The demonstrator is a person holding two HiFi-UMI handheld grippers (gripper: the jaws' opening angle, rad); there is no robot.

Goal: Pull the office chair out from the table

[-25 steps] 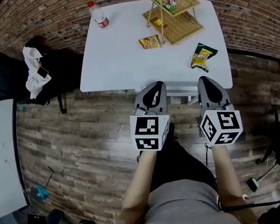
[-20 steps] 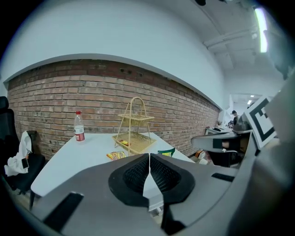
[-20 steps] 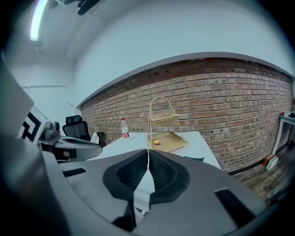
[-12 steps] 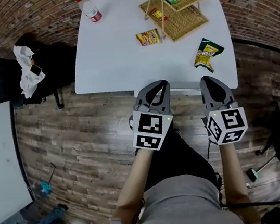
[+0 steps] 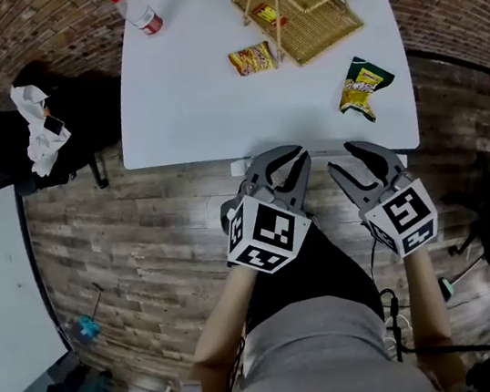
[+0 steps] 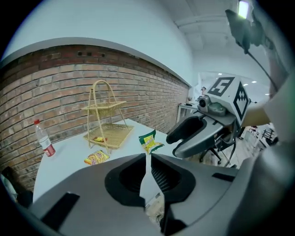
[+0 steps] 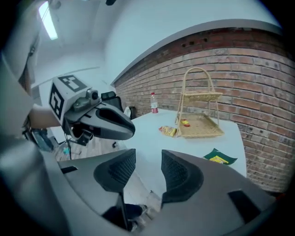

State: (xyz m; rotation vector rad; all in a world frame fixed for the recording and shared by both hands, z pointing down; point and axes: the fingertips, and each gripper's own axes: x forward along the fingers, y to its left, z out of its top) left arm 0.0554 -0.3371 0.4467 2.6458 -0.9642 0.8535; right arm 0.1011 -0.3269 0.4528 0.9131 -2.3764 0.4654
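In the head view, the white table fills the upper middle of the frame. The office chair, dark and draped with a white cloth, seems to be the one against the table's left side, in the upper left. Both tools sit at lower centre, just short of the table's near edge and well apart from that chair. The left gripper is nearly closed; the right gripper has its jaws spread. In the left gripper view, only a thin slit shows between the jaws, with nothing in it, and a snack packet and a wicker stand lie on the tabletop beyond. In the right gripper view, the jaws are opening with nothing between them, only tabletop and floor past them. The step in hand looks like the approach. To do it well, swing towards the frame's upper left, open the left jaws too, grip a firm part of the backrest rather than the cloth, and pull straight away from the table.
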